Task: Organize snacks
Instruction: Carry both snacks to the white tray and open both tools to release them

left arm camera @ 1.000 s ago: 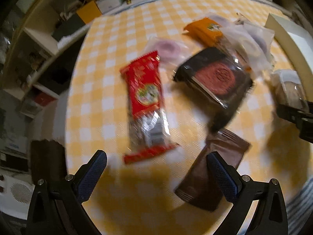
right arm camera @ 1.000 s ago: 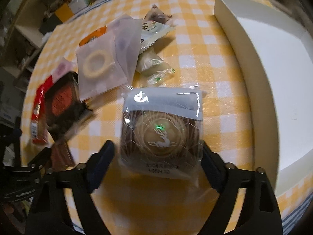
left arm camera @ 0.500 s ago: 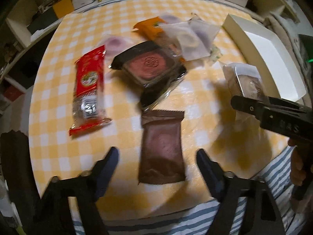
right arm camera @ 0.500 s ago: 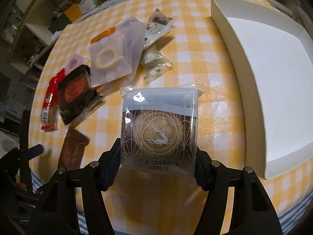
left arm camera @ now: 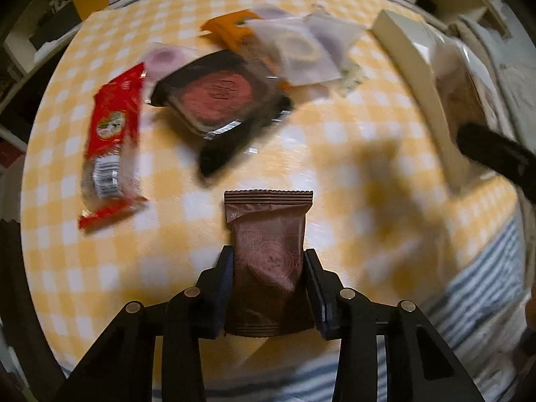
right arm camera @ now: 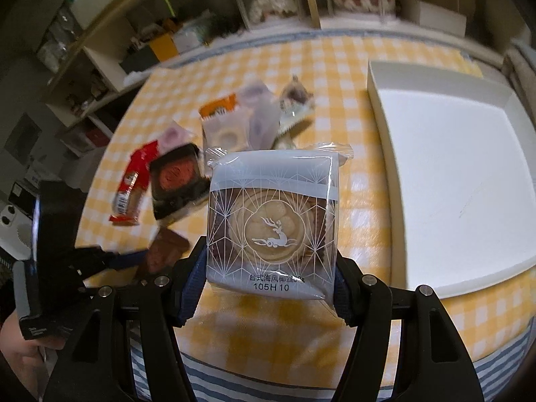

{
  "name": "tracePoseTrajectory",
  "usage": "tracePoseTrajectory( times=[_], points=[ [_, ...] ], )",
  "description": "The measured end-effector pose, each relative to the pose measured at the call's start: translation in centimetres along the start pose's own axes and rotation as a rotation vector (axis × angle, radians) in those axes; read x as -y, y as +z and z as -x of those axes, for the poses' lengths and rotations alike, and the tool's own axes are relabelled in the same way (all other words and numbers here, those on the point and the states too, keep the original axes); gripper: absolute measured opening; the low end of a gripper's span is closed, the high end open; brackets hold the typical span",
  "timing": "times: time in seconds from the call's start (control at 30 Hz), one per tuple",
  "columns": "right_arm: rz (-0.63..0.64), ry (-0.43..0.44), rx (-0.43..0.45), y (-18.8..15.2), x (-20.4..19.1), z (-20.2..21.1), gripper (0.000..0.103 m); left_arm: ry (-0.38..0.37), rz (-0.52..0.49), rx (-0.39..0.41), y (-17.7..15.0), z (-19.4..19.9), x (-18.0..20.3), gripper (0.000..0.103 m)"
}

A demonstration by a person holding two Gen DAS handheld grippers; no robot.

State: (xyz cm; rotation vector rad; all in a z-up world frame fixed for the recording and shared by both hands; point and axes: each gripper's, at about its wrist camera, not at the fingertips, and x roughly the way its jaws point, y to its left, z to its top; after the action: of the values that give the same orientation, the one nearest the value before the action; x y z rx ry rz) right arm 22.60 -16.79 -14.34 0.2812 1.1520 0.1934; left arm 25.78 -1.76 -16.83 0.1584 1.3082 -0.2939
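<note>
My left gripper (left arm camera: 268, 264) is shut on a brown snack packet (left arm camera: 269, 244) near the table's front edge; it also shows in the right wrist view (right arm camera: 164, 251). My right gripper (right arm camera: 271, 268) is shut on a clear-wrapped pastry with a white deer print (right arm camera: 273, 217), held above the table, left of the white box (right arm camera: 459, 181). A red bar packet (left arm camera: 110, 140), a black tray with a red cake (left arm camera: 217, 93), an orange packet (left arm camera: 231, 30) and frosted white pouches (left arm camera: 301, 50) lie on the yellow checked cloth (left arm camera: 335, 134).
The white box's wall (left arm camera: 422, 80) stands at the right of the left wrist view, with the right gripper's arm (left arm camera: 492, 154) over it. Shelves with clutter (right arm camera: 100, 67) stand behind the table. A blue striped cloth (right arm camera: 301, 378) hangs at the front edge.
My left gripper has closed on the brown packet. My right gripper has lifted the deer pastry higher off the table.
</note>
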Motion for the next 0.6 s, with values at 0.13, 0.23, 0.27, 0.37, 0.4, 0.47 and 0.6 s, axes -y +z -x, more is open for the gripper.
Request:
tracePoseTrajectory(
  times=[0.13,0.23,0.27,0.37,0.4,0.47,0.6],
  points=[
    [0.007,0.017,0.037,0.6,0.3,1.5,0.065,-0.013,-0.015,0.088,-0.1,2.2,1.4,0.04],
    [0.016,0.017,0.067,1.0,0.5,2.6,0.065,-0.029,0.014,0.182,0.5,4.6,1.7,0.04],
    [0.016,0.019,0.075,1.1,0.5,2.9,0.065,-0.028,0.021,0.216,0.7,5.6,1.7,0.04],
    [0.024,0.022,0.1,1.5,1.1,4.2,0.065,-0.026,0.043,0.317,1.4,8.2,2.2,0.04],
    [0.033,0.02,0.107,1.7,1.4,4.8,0.065,-0.026,0.045,0.334,1.3,8.8,2.4,0.04],
    [0.051,0.012,0.127,2.3,2.0,6.0,0.065,-0.036,0.042,0.366,1.6,9.8,3.1,0.04],
    [0.058,-0.015,0.157,3.3,4.1,7.7,0.065,-0.057,0.026,0.399,2.4,11.0,5.5,0.04]
  ],
)
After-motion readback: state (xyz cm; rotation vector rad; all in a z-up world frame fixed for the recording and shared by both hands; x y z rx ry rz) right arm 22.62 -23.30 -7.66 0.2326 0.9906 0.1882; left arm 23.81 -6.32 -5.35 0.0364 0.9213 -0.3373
